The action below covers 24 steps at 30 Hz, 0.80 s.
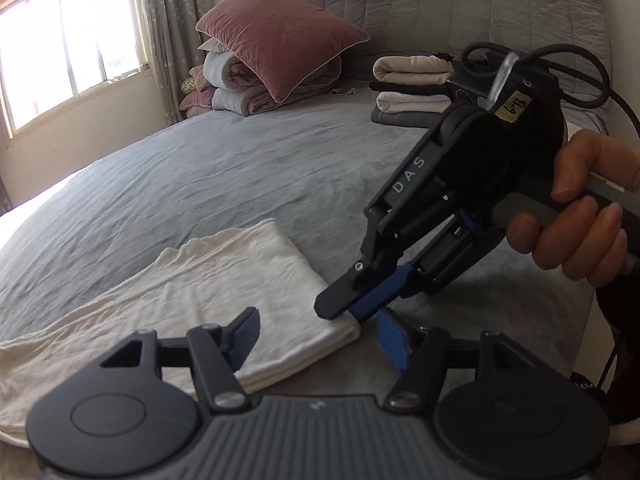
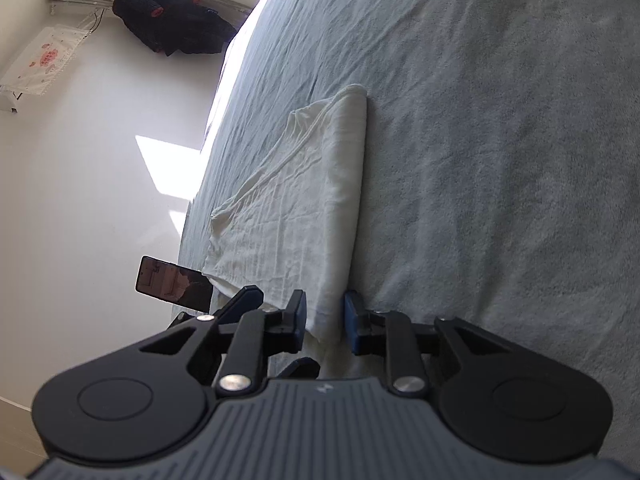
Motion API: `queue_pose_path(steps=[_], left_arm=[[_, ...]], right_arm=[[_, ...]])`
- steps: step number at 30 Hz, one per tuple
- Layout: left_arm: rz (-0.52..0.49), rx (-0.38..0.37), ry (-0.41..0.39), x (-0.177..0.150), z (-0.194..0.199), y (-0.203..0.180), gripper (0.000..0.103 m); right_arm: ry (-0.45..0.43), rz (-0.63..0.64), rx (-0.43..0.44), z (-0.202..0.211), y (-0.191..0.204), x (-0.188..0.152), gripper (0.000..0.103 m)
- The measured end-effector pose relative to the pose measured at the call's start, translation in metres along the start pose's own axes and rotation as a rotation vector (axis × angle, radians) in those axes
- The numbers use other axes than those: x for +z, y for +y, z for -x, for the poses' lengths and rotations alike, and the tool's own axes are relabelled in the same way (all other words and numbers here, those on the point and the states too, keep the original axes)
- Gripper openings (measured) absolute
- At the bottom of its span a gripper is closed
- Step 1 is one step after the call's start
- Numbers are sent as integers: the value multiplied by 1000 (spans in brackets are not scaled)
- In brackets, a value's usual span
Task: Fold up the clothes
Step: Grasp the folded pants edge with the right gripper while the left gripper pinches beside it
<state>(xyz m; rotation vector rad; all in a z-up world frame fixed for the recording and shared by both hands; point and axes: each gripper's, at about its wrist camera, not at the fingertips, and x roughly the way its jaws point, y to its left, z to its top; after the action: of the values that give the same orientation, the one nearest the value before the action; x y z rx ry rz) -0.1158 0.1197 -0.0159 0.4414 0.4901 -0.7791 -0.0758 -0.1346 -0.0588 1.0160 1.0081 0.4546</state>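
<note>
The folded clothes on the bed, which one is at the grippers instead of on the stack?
The white garment lying flat on the grey bed. The right gripper pinches its folded corner; the other folded pieces sit piled by the headboard.

Grey bed (image 1: 192,184): white garment (image 1: 224,292), folded stack (image 1: 412,92), seemingly quilts (image 1: 256,80).

Mauve pillow (image 1: 276,46); phone (image 2: 174,280); window (image 1: 68,52)
</note>
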Motion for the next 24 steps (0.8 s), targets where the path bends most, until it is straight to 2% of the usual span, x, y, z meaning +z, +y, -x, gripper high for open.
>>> queue_pose_path(steps=[2,9,11,13,15,18,21,22,24], left_arm=[[-41,26,-4,-1,-2,-9,66],[-79,96,-28,1,-8,-23,57],[-76,126,-7,2,-15,-24,46],[-66,158,20,3,-23,-24,41],[-56,175,23,1,-27,-24,39],[-60,198,23,0,-29,-29,36],[-74,225,32,-2,-28,-36,27],[-79,234,41,-2,-29,-38,22],[-80,251,48,-2,-31,-41,14]], right_arm=[[22,-26,7,0,-2,1,10],[35,-59,73,10,5,15,9],[45,-46,65,10,10,18,9],[60,-45,58,8,11,20,9],[63,-44,39,8,9,21,14],[38,-33,18,12,4,24,16],[-34,-33,-12,16,-5,32,23],[-65,-36,-18,16,-8,35,37],[-101,-37,-3,13,-11,44,37]])
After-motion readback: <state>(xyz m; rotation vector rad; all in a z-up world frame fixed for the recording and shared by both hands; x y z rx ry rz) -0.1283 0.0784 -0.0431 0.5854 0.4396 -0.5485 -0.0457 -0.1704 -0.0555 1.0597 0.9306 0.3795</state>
